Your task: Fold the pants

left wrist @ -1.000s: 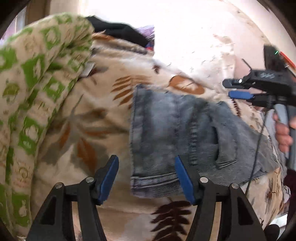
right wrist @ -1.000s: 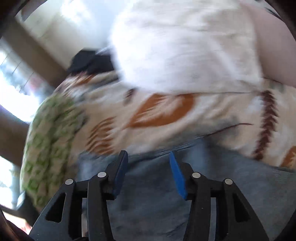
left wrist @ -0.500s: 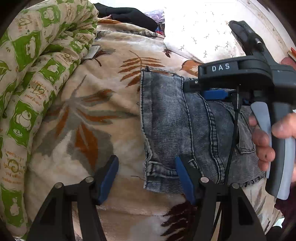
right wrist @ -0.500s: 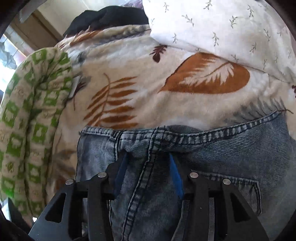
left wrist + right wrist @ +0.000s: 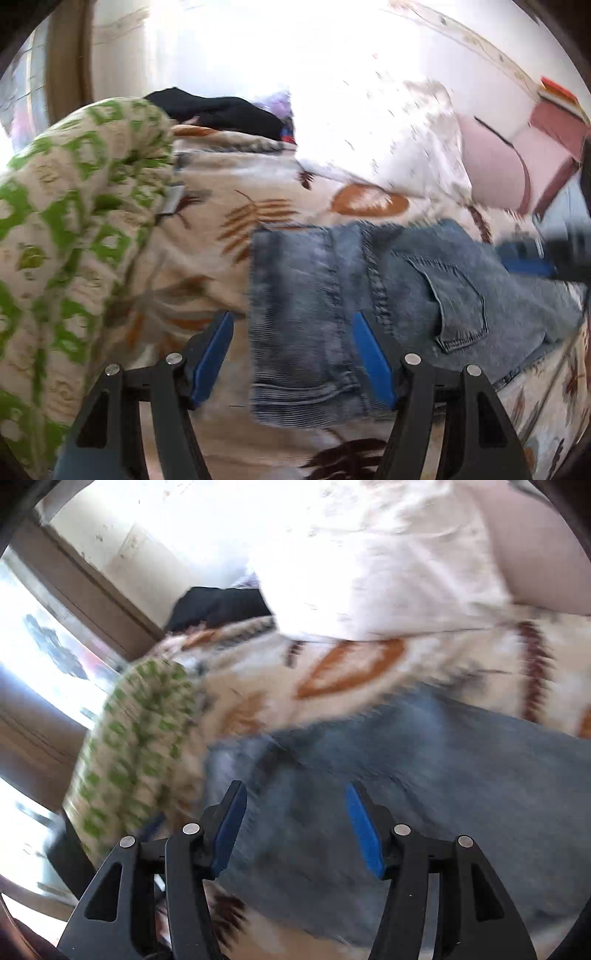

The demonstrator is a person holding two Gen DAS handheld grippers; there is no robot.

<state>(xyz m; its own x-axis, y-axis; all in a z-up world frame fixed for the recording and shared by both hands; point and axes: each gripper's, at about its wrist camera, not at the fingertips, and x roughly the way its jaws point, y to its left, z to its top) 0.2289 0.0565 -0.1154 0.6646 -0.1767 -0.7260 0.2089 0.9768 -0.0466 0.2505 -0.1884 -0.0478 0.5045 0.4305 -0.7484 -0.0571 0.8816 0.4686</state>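
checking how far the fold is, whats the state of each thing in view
jeans: folded into a compact stack, lying flat on the leaf blanket, back pocket up
left gripper: open, nothing held
right gripper: jaws have just been opening, nothing between them
green quilt: bunched beside the jeans

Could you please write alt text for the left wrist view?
Folded blue jeans lie on a leaf-print blanket, with the open left gripper over their near edge and nothing between its fingers. A green-patterned quilt is bunched at left.
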